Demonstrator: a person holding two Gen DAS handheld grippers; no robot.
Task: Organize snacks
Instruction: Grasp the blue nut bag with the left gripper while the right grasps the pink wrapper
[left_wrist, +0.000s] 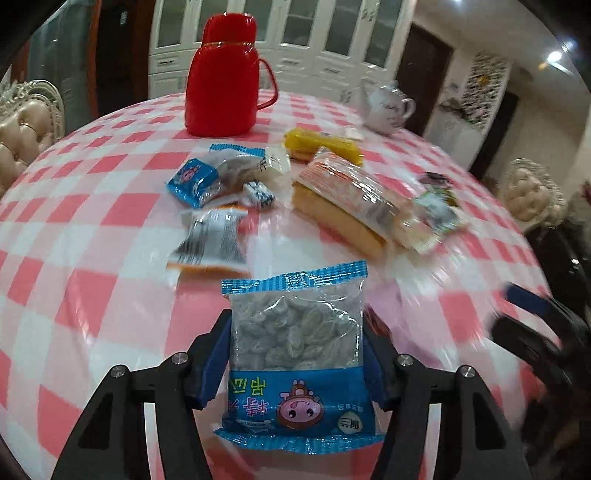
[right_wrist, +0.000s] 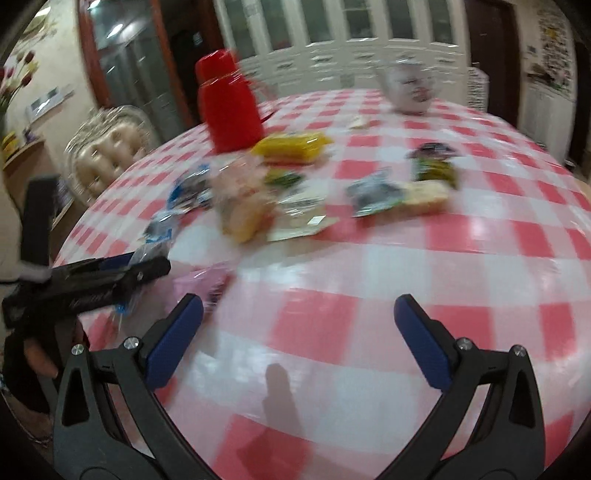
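My left gripper (left_wrist: 295, 332) is shut on a blue snack packet (left_wrist: 297, 350) with grey pieces showing through its clear window; it holds the packet above the pink checked table (left_wrist: 92, 295). The left gripper also shows in the right wrist view (right_wrist: 147, 267) at the left. My right gripper (right_wrist: 299, 306) is open and empty above the table. Several snacks lie beyond: another blue packet (left_wrist: 192, 181), an orange-edged sachet (left_wrist: 210, 240), a wrapped yellow cake (left_wrist: 343, 206), a yellow packet (left_wrist: 325, 146), a green packet (right_wrist: 434, 164).
A red thermos jug (left_wrist: 221, 74) and a white teapot (left_wrist: 386, 107) stand at the back of the table. A cream padded chair (left_wrist: 26, 125) stands at the far left. White cabinets line the back wall.
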